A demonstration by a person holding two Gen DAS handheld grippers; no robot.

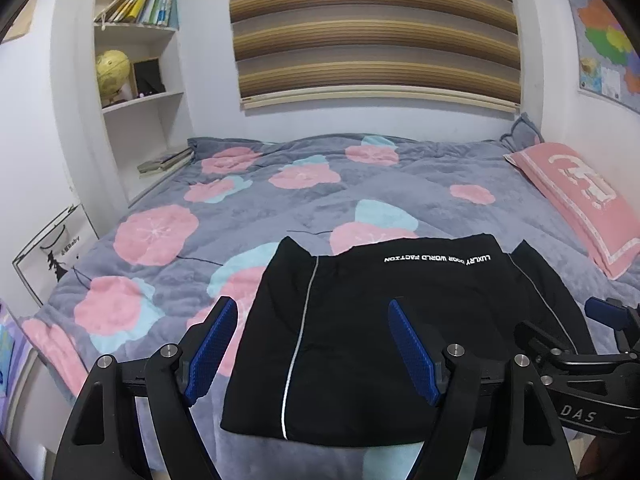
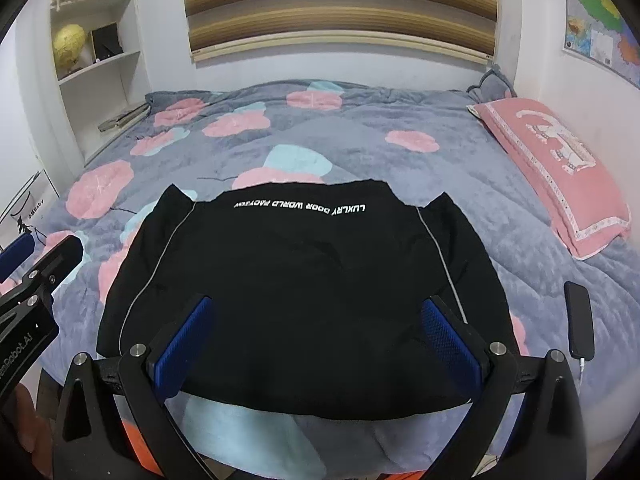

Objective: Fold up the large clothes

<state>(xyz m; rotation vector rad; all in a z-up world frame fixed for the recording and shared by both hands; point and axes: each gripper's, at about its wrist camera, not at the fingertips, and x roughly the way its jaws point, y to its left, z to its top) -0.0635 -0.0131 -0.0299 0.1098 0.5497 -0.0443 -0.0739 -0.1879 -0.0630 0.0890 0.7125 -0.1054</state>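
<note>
Bed (image 1: pixel 280 200) under striped blind (image 1: pixel 372 32); left gripper (image 1: pixel 312 344), right gripper (image 2: pixel 320 340) both spread.

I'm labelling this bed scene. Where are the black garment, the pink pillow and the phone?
black garment (image 2: pixel 304 292): right wrist view, middle of its back panel.
pink pillow (image 2: pixel 560 168): right wrist view, centre of its top face.
phone (image 2: pixel 581 320): right wrist view, middle of its dark face.

Dim, even indoor light; sharp centre, strong fisheye bending and dark vignetted corners.
</note>
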